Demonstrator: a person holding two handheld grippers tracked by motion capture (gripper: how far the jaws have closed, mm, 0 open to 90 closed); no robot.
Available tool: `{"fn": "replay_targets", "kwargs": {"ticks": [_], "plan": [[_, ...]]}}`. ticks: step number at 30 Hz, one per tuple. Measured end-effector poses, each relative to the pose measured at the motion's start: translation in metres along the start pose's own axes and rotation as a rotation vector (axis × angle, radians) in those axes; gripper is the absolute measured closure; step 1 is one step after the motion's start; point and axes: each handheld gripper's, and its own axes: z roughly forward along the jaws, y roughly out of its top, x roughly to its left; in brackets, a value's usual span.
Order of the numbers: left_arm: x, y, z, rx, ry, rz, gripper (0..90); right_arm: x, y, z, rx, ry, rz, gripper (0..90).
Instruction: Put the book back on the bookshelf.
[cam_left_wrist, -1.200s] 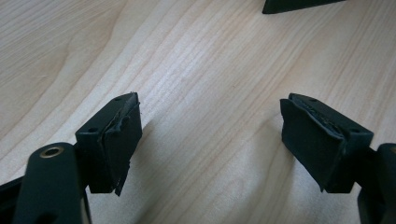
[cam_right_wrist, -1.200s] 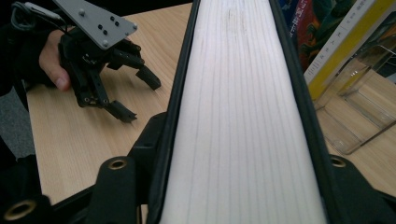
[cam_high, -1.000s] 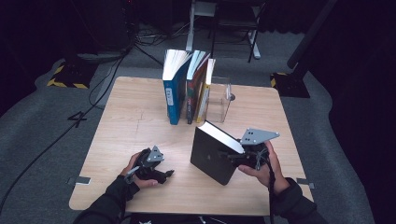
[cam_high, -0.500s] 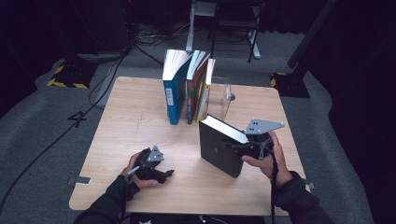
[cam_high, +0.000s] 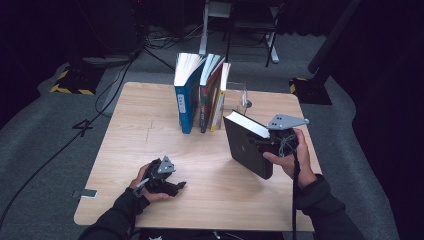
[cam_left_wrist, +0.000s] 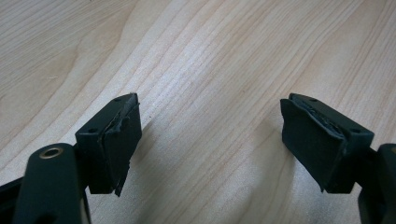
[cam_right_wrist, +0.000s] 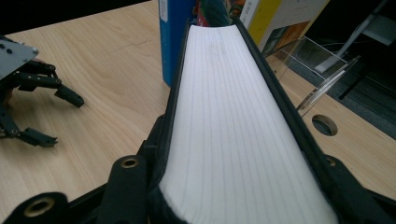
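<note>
Here, near the table's (cam_high: 150, 125) front edge, the left hand-held gripper (cam_high: 176, 187) rests on the wood with jaws spread and nothing between them. Toward the right edge, the right hand-held gripper (cam_high: 256, 142) pinches a thick black book (cam_high: 245, 147) by its covers, page edge up, the book tilted and seemingly raised on one corner. Beyond it, three books (cam_high: 202, 95) stand against a clear bookend (cam_high: 239, 97) near the far edge. The risk, by this view: held at one end, the heavy book could pivot or slip in the jaws, and a swung corner could topple the row or push the bookend back
</note>
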Motion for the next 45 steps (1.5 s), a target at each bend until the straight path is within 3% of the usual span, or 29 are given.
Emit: {"fn": "replay_targets", "kwargs": {"ticks": [9,26,34,45], "plan": [[0.000,0.000,0.000,0.000,0.000,0.000,20.4,-0.013,0.017,0.015,-0.038,-0.065,0.074,53.3],[0.001,0.000,0.000,0.003,0.000,0.003,20.4,-0.027,0.034,0.048,-0.057,-0.138,0.133,53.3],[0.000,0.000,0.000,0.000,-0.001,-0.001,20.4,-0.025,0.025,0.046,-0.071,-0.113,0.151,53.2],[0.001,0.000,0.000,0.003,0.001,0.003,20.3,-0.035,0.026,0.038,-0.097,-0.154,0.175,53.2]]}}
